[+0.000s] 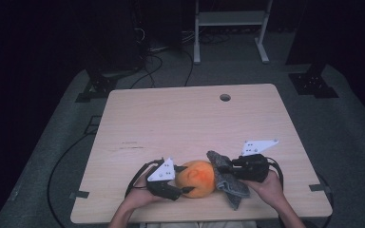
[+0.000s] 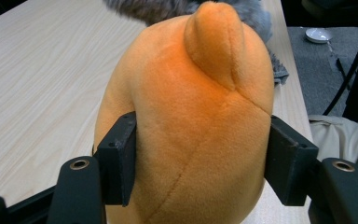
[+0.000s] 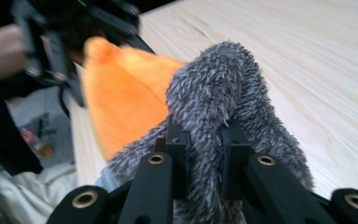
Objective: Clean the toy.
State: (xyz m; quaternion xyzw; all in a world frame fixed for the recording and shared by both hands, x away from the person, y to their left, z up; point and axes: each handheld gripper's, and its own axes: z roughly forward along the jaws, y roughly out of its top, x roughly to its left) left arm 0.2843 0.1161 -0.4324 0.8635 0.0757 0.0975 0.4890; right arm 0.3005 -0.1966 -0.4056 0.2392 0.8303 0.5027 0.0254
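An orange plush toy [image 1: 197, 178] lies near the table's front edge, between both hands. My left gripper [image 1: 182, 179] is shut on the plush toy [image 2: 191, 135], its jaws pressing both flanks. A grey fuzzy cloth [image 1: 229, 181] lies against the toy's right side. My right gripper [image 1: 224, 166] is shut on a raised fold of that cloth [image 3: 223, 116], pinched between its black pads [image 3: 178, 158]. Behind the fold, the plush toy [image 3: 121, 93] and the left gripper appear blurred.
The light wooden table [image 1: 180, 118] has a round cable hole [image 1: 225, 97] at the far right. A white frame [image 1: 230, 28] and cables [image 1: 157, 61] sit on the grey floor beyond the far edge. The person's forearms [image 1: 275, 199] enter from the bottom.
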